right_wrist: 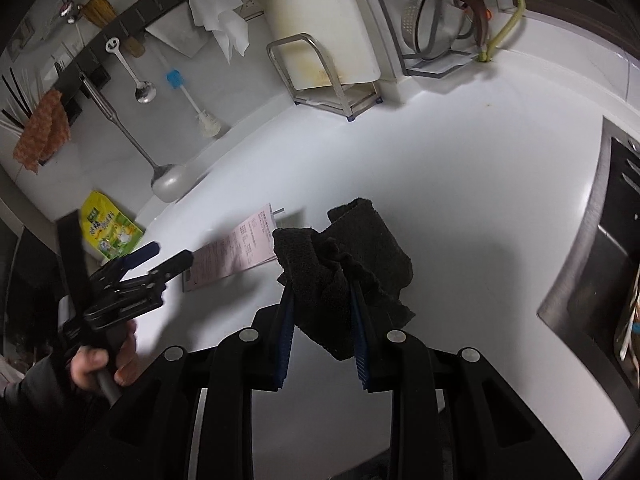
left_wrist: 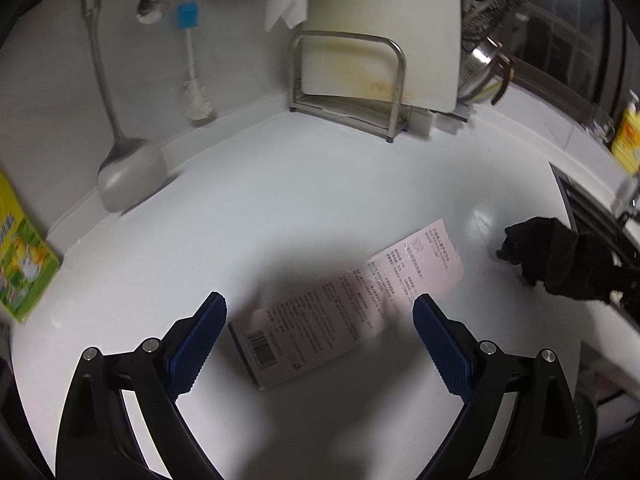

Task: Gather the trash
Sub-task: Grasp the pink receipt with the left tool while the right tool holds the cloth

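Observation:
A pink printed package [left_wrist: 340, 312] with a barcode lies flat on the white counter [left_wrist: 320, 184]. My left gripper [left_wrist: 320, 308] is open, its blue pads either side of the package's near part, above it. The package also shows in the right wrist view [right_wrist: 236, 252], with the left gripper [right_wrist: 160, 258] beside it. My right gripper [right_wrist: 322, 292] is shut on a black cloth [right_wrist: 344, 264], which bunches above the fingers. The cloth shows at the right in the left wrist view [left_wrist: 560, 260].
A cutting board in a metal rack [left_wrist: 360, 76] stands at the back. A ladle [left_wrist: 128, 176], spoon and brush hang on the wall. A yellow-green packet [left_wrist: 20, 256] leans at left. A sink [right_wrist: 600, 272] lies at right; a colander rack [right_wrist: 436, 20] behind.

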Tool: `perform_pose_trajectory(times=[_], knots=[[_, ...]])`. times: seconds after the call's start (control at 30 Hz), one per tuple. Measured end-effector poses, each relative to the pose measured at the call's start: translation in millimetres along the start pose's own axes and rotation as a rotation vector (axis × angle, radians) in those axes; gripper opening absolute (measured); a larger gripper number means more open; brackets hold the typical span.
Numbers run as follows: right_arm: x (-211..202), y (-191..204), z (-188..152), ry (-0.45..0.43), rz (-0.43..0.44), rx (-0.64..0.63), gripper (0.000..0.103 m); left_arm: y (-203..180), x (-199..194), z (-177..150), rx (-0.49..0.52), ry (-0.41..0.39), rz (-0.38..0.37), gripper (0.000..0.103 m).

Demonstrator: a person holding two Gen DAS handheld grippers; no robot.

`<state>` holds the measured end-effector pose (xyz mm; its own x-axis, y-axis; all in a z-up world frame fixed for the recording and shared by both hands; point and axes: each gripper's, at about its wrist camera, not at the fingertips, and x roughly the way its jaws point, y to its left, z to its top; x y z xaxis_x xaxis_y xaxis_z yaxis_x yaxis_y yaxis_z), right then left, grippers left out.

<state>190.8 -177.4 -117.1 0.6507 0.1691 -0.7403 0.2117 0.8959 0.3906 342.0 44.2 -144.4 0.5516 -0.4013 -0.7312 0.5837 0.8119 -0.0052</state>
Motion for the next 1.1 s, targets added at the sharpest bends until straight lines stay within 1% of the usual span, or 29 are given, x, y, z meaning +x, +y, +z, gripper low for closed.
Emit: perform_pose_trajectory(times=[0.2,0.3,0.43,0.6,0.7,0.87,0.97,1.0,1.07,1.1], knots=[[-23,2,-14,0.020,0.038,0.011,0.025,1,11,2,0.151,0.027,-0.069,0.092],[-36,5,-23,0.038,0.056,0.016,0.025,-4,19,1,0.226,0.046,-0.109,0.092],[-49,8,-32,0.053,0.078,0.034,0.025,-12,31,-1,0.342,0.079,-0.145,0.092],[-59,8,-37,0.053,0.094,0.061,0.025,-19,46,0,0.420,0.121,-0.168,0.092],[-62,5,-38,0.052,0.103,0.082,0.025,-22,55,1,0.450,0.142,-0.167,0.092],[-67,1,-38,0.043,0.103,0.104,0.025,-24,67,2,0.475,0.180,-0.189,0.093],[-69,0,-39,0.038,0.097,0.108,0.025,-24,71,5,0.467,0.190,-0.207,0.093],[-70,-1,-40,0.036,0.097,0.111,0.025,-24,72,5,0.457,0.197,-0.219,0.091],[-70,-2,-40,0.032,0.094,0.115,0.025,-24,72,5,0.434,0.207,-0.256,0.082],[-71,-2,-40,0.030,0.093,0.116,0.025,-24,71,5,0.422,0.210,-0.273,0.074]])
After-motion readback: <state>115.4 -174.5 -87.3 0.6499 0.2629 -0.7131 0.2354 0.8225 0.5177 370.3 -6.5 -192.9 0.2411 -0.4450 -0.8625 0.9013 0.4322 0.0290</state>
